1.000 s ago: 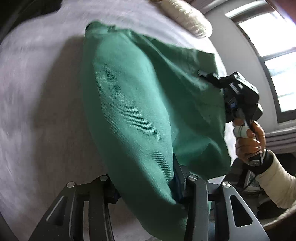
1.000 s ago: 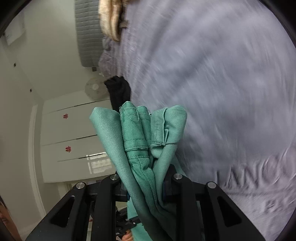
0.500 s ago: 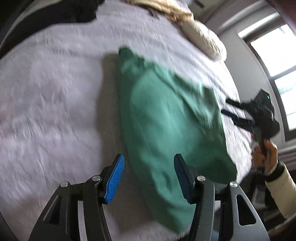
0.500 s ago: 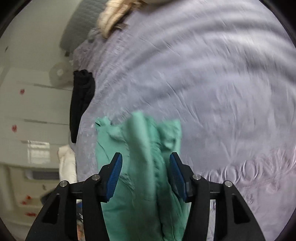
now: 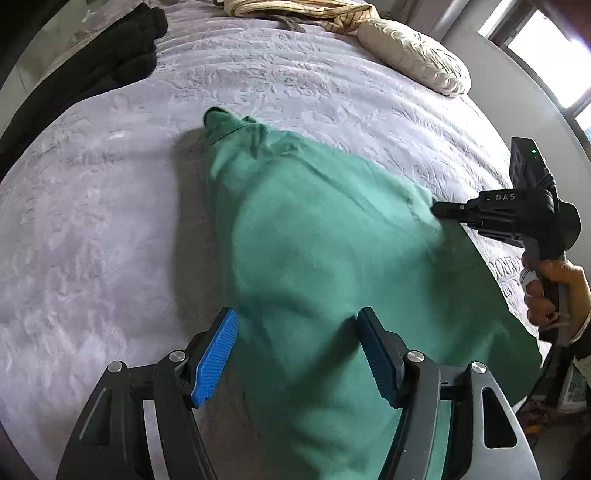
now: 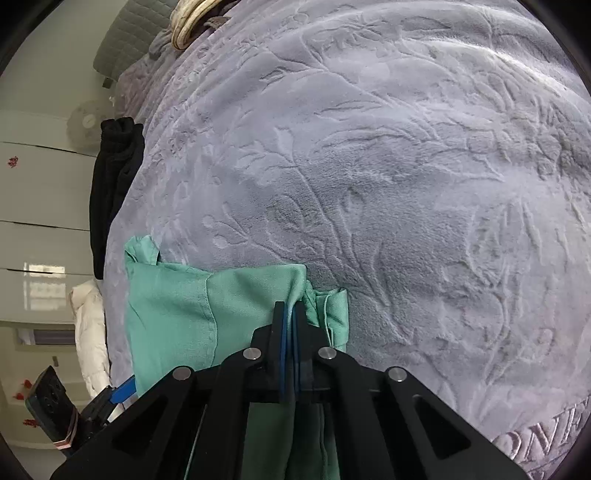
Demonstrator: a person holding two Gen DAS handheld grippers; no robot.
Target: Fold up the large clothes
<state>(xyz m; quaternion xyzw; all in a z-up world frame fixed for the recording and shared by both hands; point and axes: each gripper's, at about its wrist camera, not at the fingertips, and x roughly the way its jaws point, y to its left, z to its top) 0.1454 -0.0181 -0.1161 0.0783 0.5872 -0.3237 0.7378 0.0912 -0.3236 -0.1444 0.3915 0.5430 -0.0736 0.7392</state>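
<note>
A large green garment (image 5: 332,258) lies roughly folded on the lilac bedspread (image 5: 110,229), one end bunched toward the far side. My left gripper (image 5: 297,350) hovers over its near part; the jaws are opening and the blue pads (image 5: 218,354) stand either side of the cloth without pressing it. My right gripper (image 5: 443,212), held by a hand (image 5: 554,291), is at the garment's right corner. In the right wrist view the right gripper (image 6: 290,314) is shut, pads together at the folded green edge (image 6: 229,295); I cannot tell whether any cloth is nipped.
Black clothes (image 5: 122,55) are heaped at the bed's far left edge. A cream pillow (image 5: 413,59) and a striped cloth (image 5: 295,11) lie at the head. A window (image 5: 546,55) is to the right. White cupboards (image 6: 37,221) and a fan (image 6: 86,123) stand beyond the bed.
The garment, held up in both grippers a second ago, now lies on the bed. My left gripper let go and spread. My right gripper let go, opened, then shut again.
</note>
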